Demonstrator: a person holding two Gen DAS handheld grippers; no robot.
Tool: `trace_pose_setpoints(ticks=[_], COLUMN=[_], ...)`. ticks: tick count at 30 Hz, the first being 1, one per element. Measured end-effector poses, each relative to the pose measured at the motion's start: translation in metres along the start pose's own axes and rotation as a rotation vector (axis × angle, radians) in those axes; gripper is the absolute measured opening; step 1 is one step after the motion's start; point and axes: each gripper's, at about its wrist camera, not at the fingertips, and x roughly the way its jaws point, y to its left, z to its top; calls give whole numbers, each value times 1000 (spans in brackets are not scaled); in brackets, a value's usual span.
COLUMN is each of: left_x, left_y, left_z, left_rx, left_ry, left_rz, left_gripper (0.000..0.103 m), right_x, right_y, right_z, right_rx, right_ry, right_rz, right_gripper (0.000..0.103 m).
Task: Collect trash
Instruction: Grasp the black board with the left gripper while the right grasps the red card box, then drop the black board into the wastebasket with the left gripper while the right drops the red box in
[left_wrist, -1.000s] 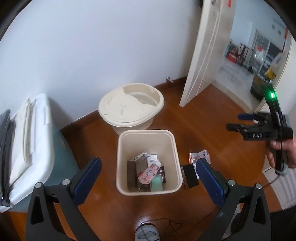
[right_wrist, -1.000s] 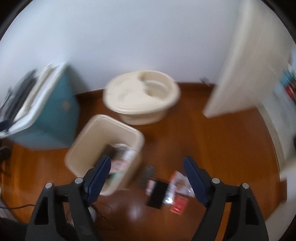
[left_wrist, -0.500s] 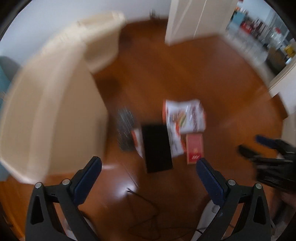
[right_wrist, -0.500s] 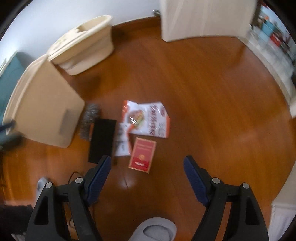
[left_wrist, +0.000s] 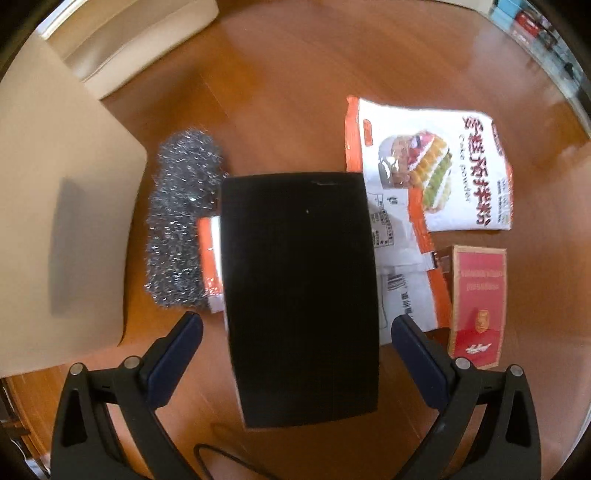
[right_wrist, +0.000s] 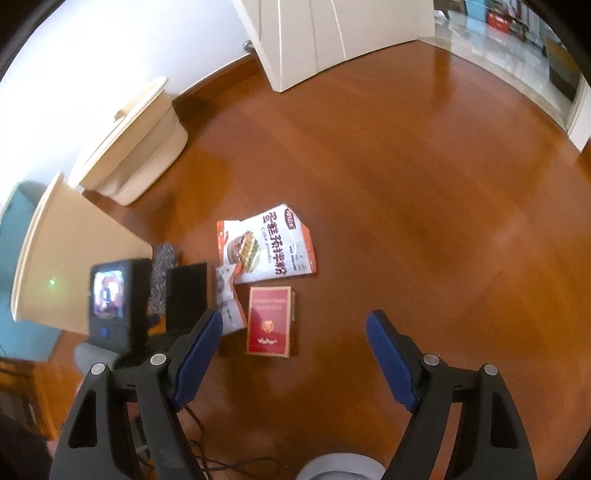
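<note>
The left gripper (left_wrist: 297, 338) is pointing straight down over a black box (left_wrist: 299, 291) lying flat on the wood floor (right_wrist: 406, 184), its blue fingers (left_wrist: 173, 354) standing wide to either side of the box's near half; the pads are sitting clear of the box edges, gripping nothing. The box is lying on a torn white-and-orange wrapper (left_wrist: 402, 280), whose ends are showing at both sides of it. A steel scourer (left_wrist: 181, 225) is lying just left of the box, touching the wrapper's left end. A cake-mix bag (left_wrist: 432, 166) is lying to the upper right, overlapping the wrapper, and a red carton (left_wrist: 476, 310) is lying flat just right of the wrapper. The beige bin (left_wrist: 62, 221) is standing near the scourer on the left, with a second beige tub (left_wrist: 140, 37) behind it.

The right gripper (right_wrist: 295, 347) is tilting down toward the floor, its jaws spread wide and empty, with the carton lying just beyond the fingers, nearer the left one. In that view the left gripper's body and lit screen are sitting beside the box, the bin behind them, and a white door (right_wrist: 332, 37) is standing open at the top
</note>
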Motion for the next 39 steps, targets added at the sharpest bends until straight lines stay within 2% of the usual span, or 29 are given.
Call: trace_pose_setpoints(ticks=[2, 5, 7, 9, 10, 14, 16, 22, 25, 28, 31, 39], left_x=[12, 17, 19, 15, 14, 7, -5, -65, -87, -102, -112, -122], left_y=[4, 7, 4, 3, 4, 6, 11, 49, 59, 71, 83, 82], left_z=[0, -3, -5, -6, -6, -9, -15, -42, -56, -60, -66, -61], left_rx=[-23, -26, 0, 6, 1, 34, 38, -40, -41, -50, -69, -76], left_ry=[44, 38, 31, 19, 21, 4, -27, -133, -166, -179, -186, -197], left_rz=[-6, -21, -22, -18, -39, -58, -60, -71, -87, -98, -113, -125], left_gripper=[103, 102, 96, 78, 76, 76, 76, 74, 74, 74, 74, 74], right_x=[-2, -5, -5, -1, 1, 8, 17, 78, 116, 146, 163, 173], right_y=[3, 4, 2, 0, 0, 4, 6, 29, 46, 54, 56, 59], right_z=[-1, -3, -4, -6, -7, -10, -11, -23, -33, -44, -54, -58], right_rx=[-1, -1, 3, 20, 28, 21, 5, -74, -119, -141, -144, -164], right_ry=[-8, -19, -19, -10, -4, 6, 6, 90, 150, 205, 243, 244], right_rz=[10, 18, 14, 8, 8, 5, -24, -62, -68, -85, -94, -126], right_gripper=[83, 83, 83, 83, 83, 83, 83, 83, 81, 74, 62, 60])
